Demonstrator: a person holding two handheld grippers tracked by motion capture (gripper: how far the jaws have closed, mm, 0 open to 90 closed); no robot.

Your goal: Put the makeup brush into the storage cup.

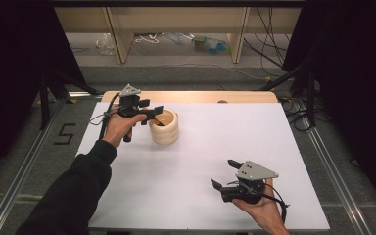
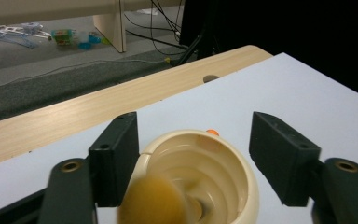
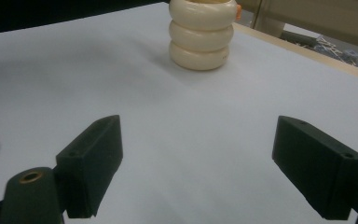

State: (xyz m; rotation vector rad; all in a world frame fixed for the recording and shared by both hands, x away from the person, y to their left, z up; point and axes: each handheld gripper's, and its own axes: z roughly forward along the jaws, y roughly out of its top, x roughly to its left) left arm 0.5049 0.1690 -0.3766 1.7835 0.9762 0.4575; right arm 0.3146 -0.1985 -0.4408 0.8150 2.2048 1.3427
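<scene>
In the high view, left of centre, we hold our left gripper (image 1: 152,113) over the mouth of the cream ribbed cup (image 1: 165,128), which stands on the white table (image 1: 191,161) near its far wooden edge; we judge that the hand sits there to drop something in. In the left gripper view the jaws are spread apart, pressing on nothing, and a blurred yellowish object (image 2: 153,201) shows at the bottom centre just over the cup's opening. Its outline is too smeared for us to say what it is. A small orange thing (image 2: 212,132) peeks from behind the cup's rim, mostly hidden. At the lower right of the high view our right gripper (image 1: 227,174) rests well apart from the cup, jaws wide and empty, apparently waiting.
</scene>
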